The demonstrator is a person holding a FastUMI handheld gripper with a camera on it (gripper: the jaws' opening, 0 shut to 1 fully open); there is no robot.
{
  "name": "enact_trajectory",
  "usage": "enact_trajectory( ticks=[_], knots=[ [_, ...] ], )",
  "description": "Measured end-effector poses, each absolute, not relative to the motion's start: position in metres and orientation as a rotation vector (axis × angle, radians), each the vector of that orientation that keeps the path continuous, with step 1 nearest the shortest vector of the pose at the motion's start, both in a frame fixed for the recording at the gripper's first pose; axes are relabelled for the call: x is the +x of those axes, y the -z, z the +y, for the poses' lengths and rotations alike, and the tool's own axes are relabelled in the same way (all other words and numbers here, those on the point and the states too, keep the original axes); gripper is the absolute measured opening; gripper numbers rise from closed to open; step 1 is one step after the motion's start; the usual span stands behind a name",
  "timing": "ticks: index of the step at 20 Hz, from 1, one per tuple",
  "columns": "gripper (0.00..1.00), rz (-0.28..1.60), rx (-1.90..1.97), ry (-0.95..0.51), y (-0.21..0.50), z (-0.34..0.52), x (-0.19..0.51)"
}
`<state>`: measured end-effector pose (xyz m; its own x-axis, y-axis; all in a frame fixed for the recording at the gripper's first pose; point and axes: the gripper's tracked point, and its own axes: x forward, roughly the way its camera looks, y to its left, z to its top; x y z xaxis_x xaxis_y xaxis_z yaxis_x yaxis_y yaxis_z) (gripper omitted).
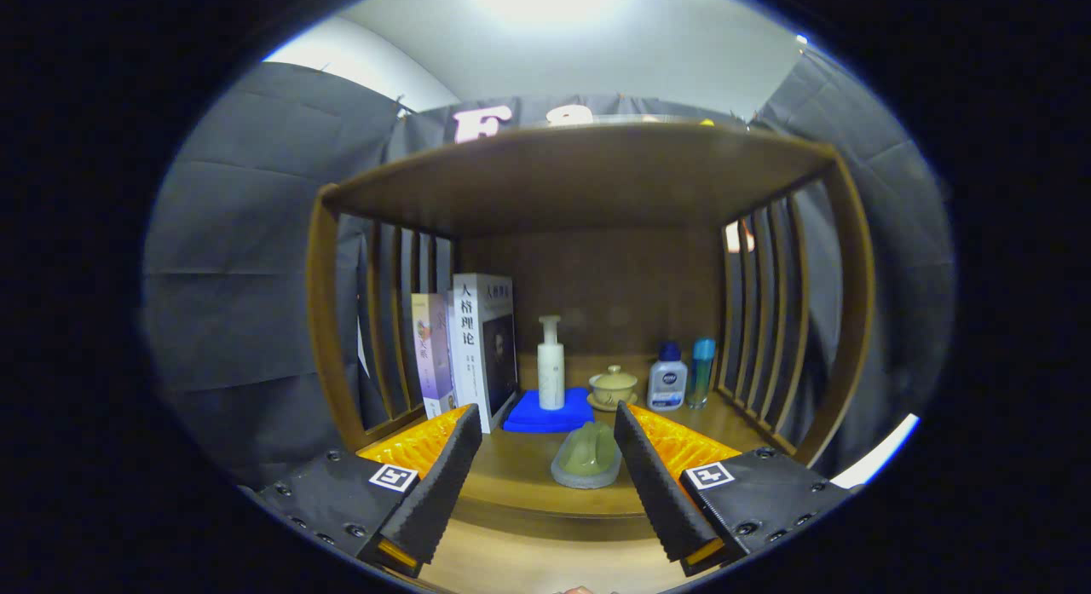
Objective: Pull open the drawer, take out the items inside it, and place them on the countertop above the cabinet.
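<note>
The gripper is released, its fingers spread wide with nothing between the pads, facing a wooden cabinet. Beyond the left finger stand two upright books. Ahead, between the fingers, a soap dish lies on the table; behind it a pump bottle stands on a blue pad. Beyond the right finger sit a lidded cup, a white bottle and a blue-capped bottle. No drawer can be made out.

pump bottle hiding blue pad's middle, book covering smaller book's right side
</note>
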<state>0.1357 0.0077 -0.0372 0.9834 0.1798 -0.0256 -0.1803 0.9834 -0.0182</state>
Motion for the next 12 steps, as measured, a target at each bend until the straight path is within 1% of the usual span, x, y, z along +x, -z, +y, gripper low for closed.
enact_trajectory(
  ticks=[2, 5, 12],
  knots=[
    [0.98, -0.015, -0.045, -0.146, 0.039, -0.001, 0.106],
    [0.98, -0.023, -0.035, -0.130, 0.056, -0.004, 0.073],
    [0.98, -0.042, -0.074, -0.072, 0.096, -0.014, 0.020]
  ],
)
